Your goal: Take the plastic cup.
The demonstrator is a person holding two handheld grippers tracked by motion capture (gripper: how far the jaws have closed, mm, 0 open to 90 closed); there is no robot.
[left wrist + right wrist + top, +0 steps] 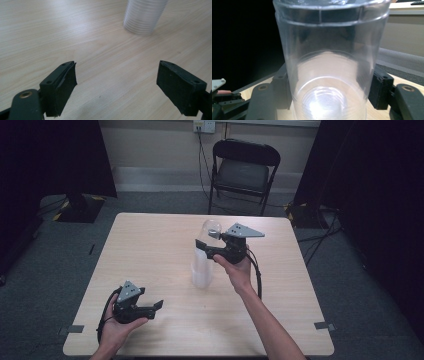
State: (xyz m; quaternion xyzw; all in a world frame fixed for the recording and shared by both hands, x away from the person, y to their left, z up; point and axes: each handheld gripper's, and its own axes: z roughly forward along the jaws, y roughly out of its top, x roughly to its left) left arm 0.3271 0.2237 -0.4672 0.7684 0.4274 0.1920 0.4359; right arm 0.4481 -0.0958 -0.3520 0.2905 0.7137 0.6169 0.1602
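— Near the middle of the table (150, 240) stands our stack of clear plastic cups (201, 270), and the right gripper (212, 242) is up at its top, jaws clenched on either side of the top cup (329, 65). We judge the step in hand to be separating that one cup from the rest.

— Are we sure of the hold?

— In the right gripper view the pads press the cup's wall on both sides, with the cups below showing through its clear bottom. So yes, we'd call it held.

— And our other hand?

— The left gripper (116, 80) rests low near the table's front left, well apart from the stack, jaws spread wide with nothing between them. It faces the stack's base.

— What does the next move call for?

— A straight lift, we think. If the cups cling together the whole stack may rise or tip, so we'd bring the left gripper in to steady the lower part while the right pulls upward gently.
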